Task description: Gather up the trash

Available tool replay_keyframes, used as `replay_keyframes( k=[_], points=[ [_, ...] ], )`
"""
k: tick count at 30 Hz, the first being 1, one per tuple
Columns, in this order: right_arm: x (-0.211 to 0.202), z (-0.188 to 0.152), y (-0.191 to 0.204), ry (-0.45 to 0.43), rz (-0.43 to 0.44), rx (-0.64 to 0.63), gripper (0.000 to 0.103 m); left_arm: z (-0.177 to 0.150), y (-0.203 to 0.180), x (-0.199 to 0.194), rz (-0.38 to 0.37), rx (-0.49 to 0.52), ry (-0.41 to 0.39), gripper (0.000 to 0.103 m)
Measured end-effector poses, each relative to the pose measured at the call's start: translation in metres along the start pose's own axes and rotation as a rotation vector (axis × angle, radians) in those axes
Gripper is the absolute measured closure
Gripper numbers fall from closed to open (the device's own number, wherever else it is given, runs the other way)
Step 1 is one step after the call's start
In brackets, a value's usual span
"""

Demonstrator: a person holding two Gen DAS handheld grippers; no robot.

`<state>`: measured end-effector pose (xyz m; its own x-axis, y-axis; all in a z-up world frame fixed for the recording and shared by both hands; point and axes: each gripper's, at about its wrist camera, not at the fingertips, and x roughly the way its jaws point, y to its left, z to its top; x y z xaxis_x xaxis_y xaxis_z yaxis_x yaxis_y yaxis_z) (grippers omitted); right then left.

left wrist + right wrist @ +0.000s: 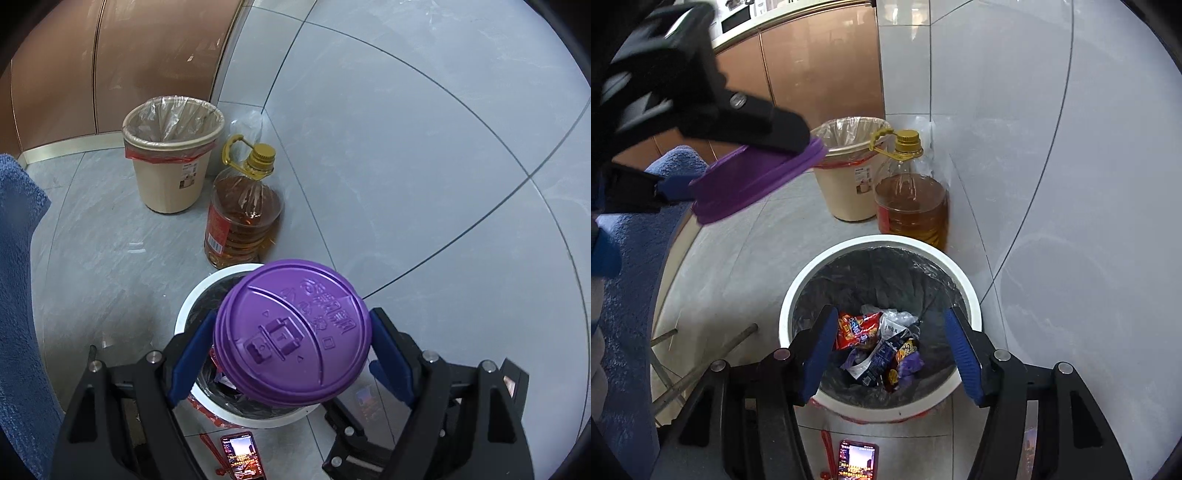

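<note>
The purple lid [293, 334] sits clamped between the left tongs [291, 354], its flat face tilted toward the camera, held above the near left side of the white bin [879, 243] rather than over its middle. The drop, I judge, turns on this: the bin's mouth lies below and a little to the right of the lid. The right tongs [890, 354] hang directly over the bin, jaws wide with nothing between them, wrappers [860, 328] lying below in the black liner. Both point steeply down. Beyond stand a beige bin [849, 177] and an oil bottle [910, 199] on the floor.
</note>
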<state>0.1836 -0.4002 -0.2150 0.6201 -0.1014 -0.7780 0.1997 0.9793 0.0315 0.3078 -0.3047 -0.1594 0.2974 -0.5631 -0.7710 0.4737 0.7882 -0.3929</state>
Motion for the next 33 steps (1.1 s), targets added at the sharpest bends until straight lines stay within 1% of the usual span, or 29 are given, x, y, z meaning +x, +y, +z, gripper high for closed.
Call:
replay_keyframes(
  k=[11, 14, 17, 21, 25, 28, 33],
  points=[
    [-0.022, -0.009, 0.006, -0.012, 0.003, -0.002, 0.043, 0.001, -0.004, -0.007, -0.013, 0.001, 0.000, 0.021],
    [-0.027, -0.010, 0.009, -0.016, 0.009, 0.001, 0.043, -0.002, -0.005, -0.016, -0.012, 0.007, -0.016, 0.021],
    [-0.038, -0.010, 0.013, -0.031, 0.018, 0.005, 0.043, -0.005, -0.009, -0.032, 0.019, 0.026, -0.049, 0.021],
    [-0.062, -0.007, 0.023, -0.064, 0.035, 0.006, 0.043, -0.013, -0.013, -0.072, 0.068, 0.054, -0.118, 0.021],
    [-0.096, -0.001, 0.036, -0.119, 0.056, -0.005, 0.041, -0.027, -0.016, -0.127, 0.135, 0.086, -0.212, 0.021],
    [-0.128, 0.003, 0.051, -0.168, 0.075, -0.025, 0.041, -0.044, -0.014, -0.173, 0.190, 0.098, -0.292, 0.021],
    [-0.184, 0.004, 0.082, -0.255, 0.101, -0.066, 0.037, -0.077, -0.001, -0.237, 0.263, 0.088, -0.391, 0.021]
  ],
)
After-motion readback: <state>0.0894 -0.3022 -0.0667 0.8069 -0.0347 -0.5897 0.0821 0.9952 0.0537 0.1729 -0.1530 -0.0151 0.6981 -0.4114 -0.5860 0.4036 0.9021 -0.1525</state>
